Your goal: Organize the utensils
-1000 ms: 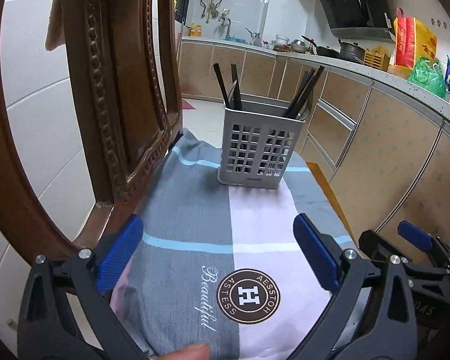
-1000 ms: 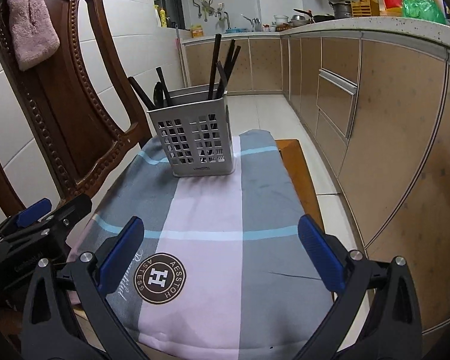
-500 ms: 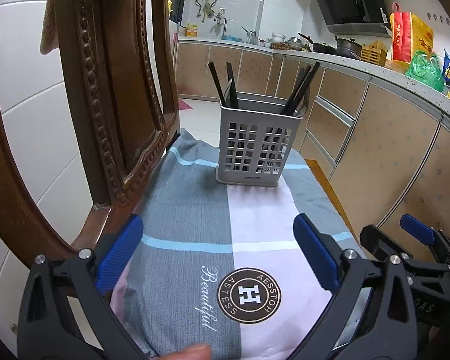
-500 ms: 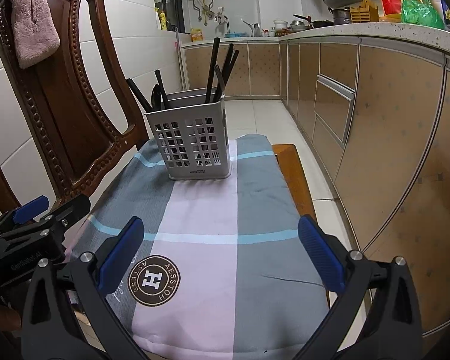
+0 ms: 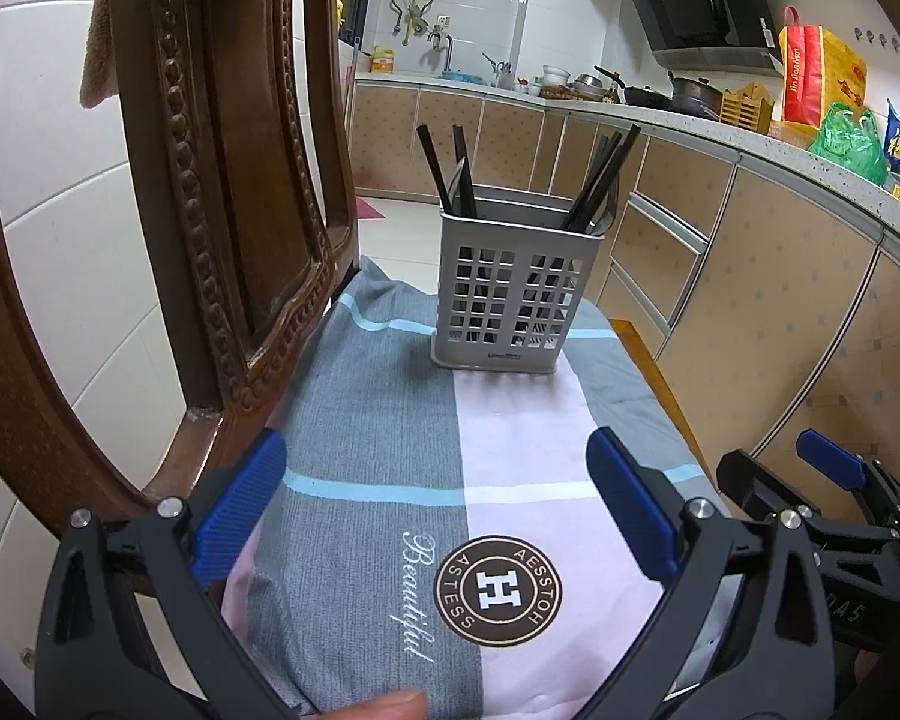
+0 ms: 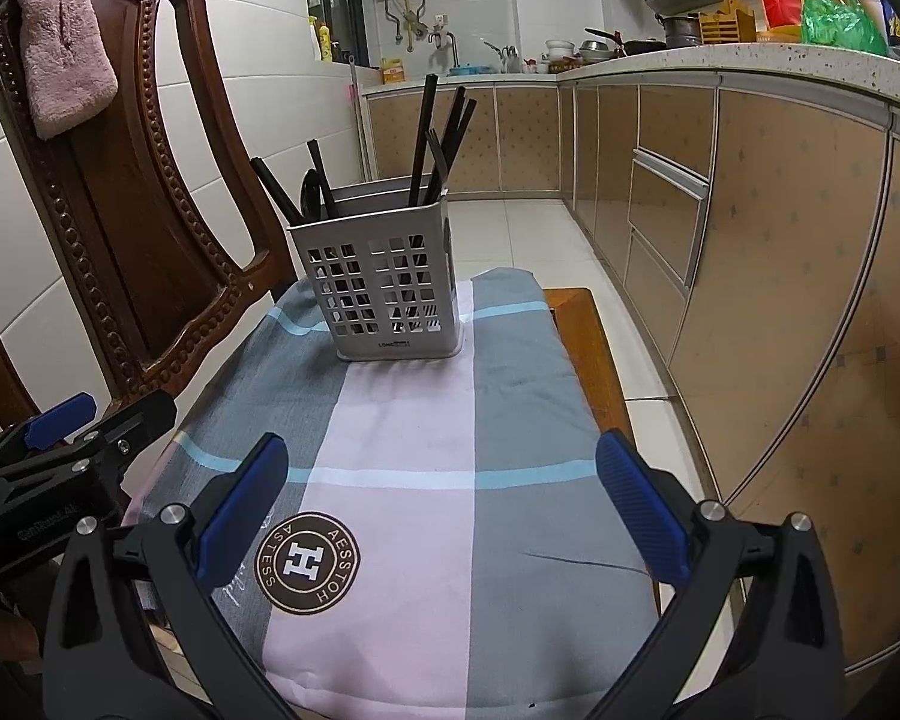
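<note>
On the cloth-covered stool (image 5: 390,420), a light, tippy grey plastic caddy (image 6: 384,288) is holding thin, stiff, slippery black chopsticks (image 6: 423,132), best pinched near their upper ends, while left gripper (image 5: 435,510) and right gripper (image 6: 441,510) are hovering near, fingers spread wide, empty.

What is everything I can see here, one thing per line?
Utensil caddy: one, grey, slotted, standing at the cloth's far end.
Utensils: several, black, upright inside the caddy.
Cloth: one, grey and pink with blue stripes, brown round logo, spread over the bench.
Bench: one, wooden, edge showing beside the cloth.
Chair: one, dark carved wood, left of the cloth.
Towel: one, pink, draped over the chair.
Left gripper: black, blue pads, jaws open.
Right gripper: same, jaws open.
</note>
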Demonstrator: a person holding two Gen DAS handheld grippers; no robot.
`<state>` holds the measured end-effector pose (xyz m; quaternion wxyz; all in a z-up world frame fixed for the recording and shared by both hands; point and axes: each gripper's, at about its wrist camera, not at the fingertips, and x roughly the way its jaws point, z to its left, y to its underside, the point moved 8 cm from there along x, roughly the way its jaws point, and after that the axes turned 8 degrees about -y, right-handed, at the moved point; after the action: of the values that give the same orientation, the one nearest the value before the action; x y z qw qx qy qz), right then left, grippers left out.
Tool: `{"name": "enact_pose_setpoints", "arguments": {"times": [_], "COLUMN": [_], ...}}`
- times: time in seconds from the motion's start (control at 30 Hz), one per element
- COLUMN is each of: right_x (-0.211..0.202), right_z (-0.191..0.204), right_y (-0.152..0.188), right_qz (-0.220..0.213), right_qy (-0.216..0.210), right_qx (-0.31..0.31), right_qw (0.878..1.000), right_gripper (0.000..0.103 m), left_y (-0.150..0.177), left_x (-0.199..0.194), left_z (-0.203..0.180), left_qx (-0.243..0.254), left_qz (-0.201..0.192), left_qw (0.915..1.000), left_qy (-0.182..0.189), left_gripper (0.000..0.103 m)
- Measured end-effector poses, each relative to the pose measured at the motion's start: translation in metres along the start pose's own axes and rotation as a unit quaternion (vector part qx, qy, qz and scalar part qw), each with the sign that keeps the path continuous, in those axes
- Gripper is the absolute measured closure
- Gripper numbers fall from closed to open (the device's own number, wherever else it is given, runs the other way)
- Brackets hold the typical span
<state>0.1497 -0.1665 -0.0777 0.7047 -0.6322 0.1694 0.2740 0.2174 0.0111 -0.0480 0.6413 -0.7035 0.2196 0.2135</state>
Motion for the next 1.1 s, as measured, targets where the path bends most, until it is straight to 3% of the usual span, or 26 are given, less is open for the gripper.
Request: {"name": "enact_pose_setpoints", "arguments": {"times": [1.1], "right_x": [-0.001], "right_z": [-0.0009], "right_y": [0.0001], "right_qz": [-0.003], "right_qy": [0.003], "right_qx": [-0.003], "right_qw": [1.0], "right_gripper": [0.003], "left_y": [-0.0001], "left_x": [0.0003], "left_z": [0.0018], "left_qx": [-0.003], "left_qz": [0.001], "left_qw": [1.0], "left_qy": [0.004], "left_gripper": [0.004]}}
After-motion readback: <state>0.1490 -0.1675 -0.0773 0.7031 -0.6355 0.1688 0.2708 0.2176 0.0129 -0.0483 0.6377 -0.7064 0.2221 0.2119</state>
